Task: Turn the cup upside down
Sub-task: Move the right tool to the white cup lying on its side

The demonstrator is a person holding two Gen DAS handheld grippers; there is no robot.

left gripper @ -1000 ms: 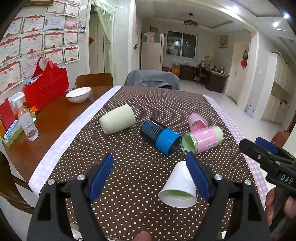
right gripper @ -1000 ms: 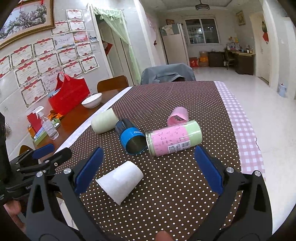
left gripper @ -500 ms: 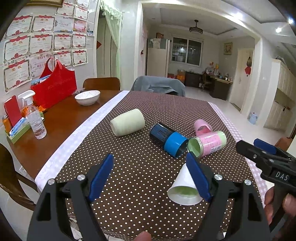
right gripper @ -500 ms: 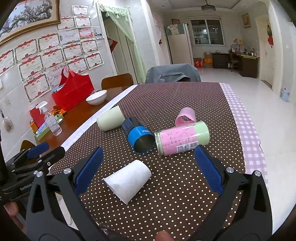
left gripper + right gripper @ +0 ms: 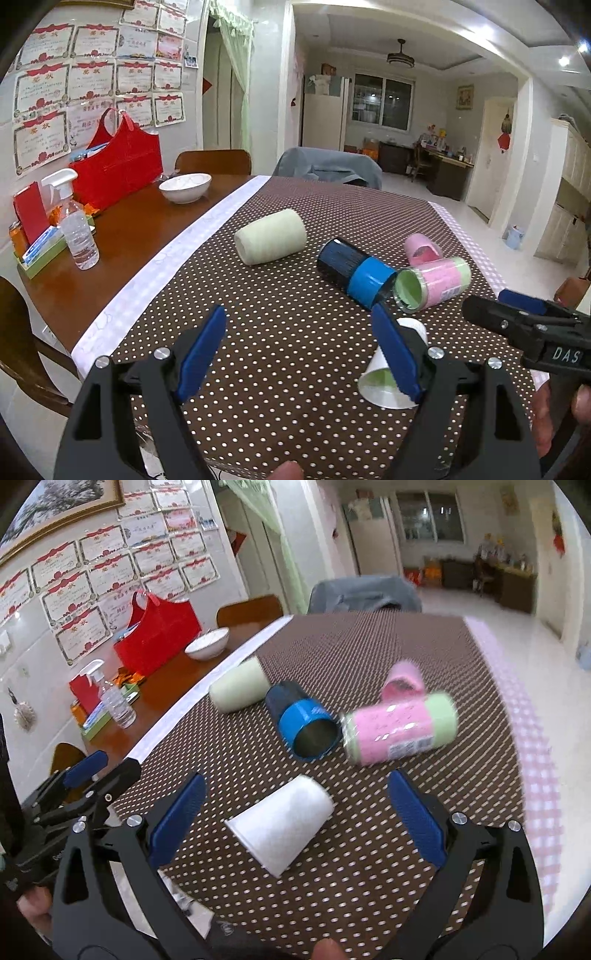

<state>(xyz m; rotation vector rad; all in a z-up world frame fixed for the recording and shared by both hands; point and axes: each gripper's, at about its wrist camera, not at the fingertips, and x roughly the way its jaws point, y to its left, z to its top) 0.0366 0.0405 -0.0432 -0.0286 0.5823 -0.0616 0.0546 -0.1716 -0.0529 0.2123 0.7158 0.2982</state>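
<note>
A white paper cup (image 5: 280,827) is seen lying on its side on the brown polka-dot cloth of the surface (image 5: 369,646), rim toward 7 o'clock in the right wrist view, base toward 1 o'clock. It is framed between the spread blue pads of the right gripper (image 5: 295,819), jaws released, nothing grasped; no contact with the cup is visible. In the left wrist view the same cup (image 5: 384,384) is partly hidden behind the right pad of the left gripper (image 5: 299,354), green interior facing the camera. The left gripper's jaws are also released and hold nothing.

Beyond the cup, at 12 o'clock, a blue-and-black metal cup (image 5: 303,720) lies on its side, mouth toward the camera. A pink-and-green cylindrical container (image 5: 399,731) lies just beside it at 3 o'clock, blurred. A small pink cup (image 5: 402,679) lies behind that container. A pale green cup (image 5: 240,690) lies at 10 o'clock of the blue one.

On the bare wood at the left a white bowl (image 5: 184,186), a red bag (image 5: 118,162) and a spray bottle (image 5: 75,229) are seen.
</note>
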